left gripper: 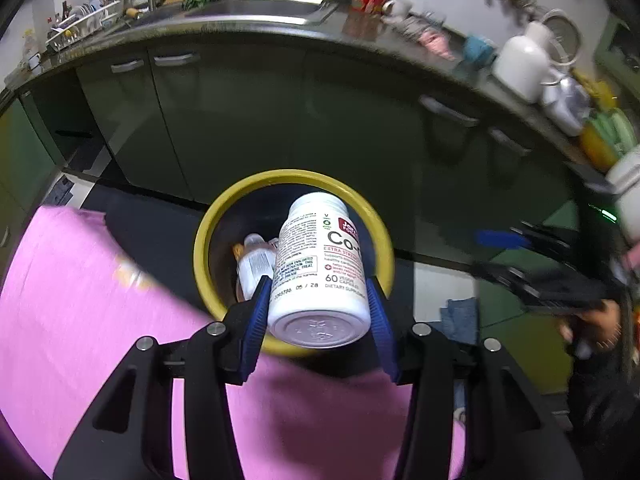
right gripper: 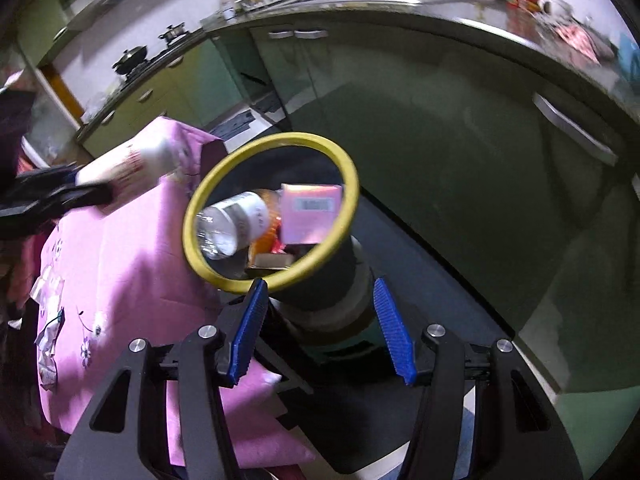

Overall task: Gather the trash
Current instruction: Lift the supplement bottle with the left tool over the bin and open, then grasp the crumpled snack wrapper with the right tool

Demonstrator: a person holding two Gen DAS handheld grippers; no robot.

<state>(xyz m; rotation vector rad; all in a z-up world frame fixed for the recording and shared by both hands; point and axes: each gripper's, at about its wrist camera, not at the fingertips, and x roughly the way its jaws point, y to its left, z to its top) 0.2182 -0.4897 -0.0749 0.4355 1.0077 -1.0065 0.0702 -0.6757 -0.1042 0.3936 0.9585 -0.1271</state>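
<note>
My left gripper [left gripper: 318,296] is shut on a white supplement bottle [left gripper: 320,272] and holds it over the yellow-rimmed trash bin [left gripper: 204,240], where a small white bottle [left gripper: 254,264] lies. In the right wrist view the bin [right gripper: 344,160] holds a clear plastic bottle [right gripper: 232,220], a pink box [right gripper: 310,218] and orange wrappers. My right gripper [right gripper: 320,300] is open and empty just in front of the bin. The left gripper with the white bottle [right gripper: 132,164] shows blurred at the left of that view.
A table with a pink cloth [left gripper: 80,300] [right gripper: 120,260] stands beside the bin, with wrappers [right gripper: 50,336] at its left edge. Dark green kitchen cabinets [left gripper: 280,120] and a cluttered counter [left gripper: 520,64] lie behind. The right gripper [left gripper: 540,276] shows at the right.
</note>
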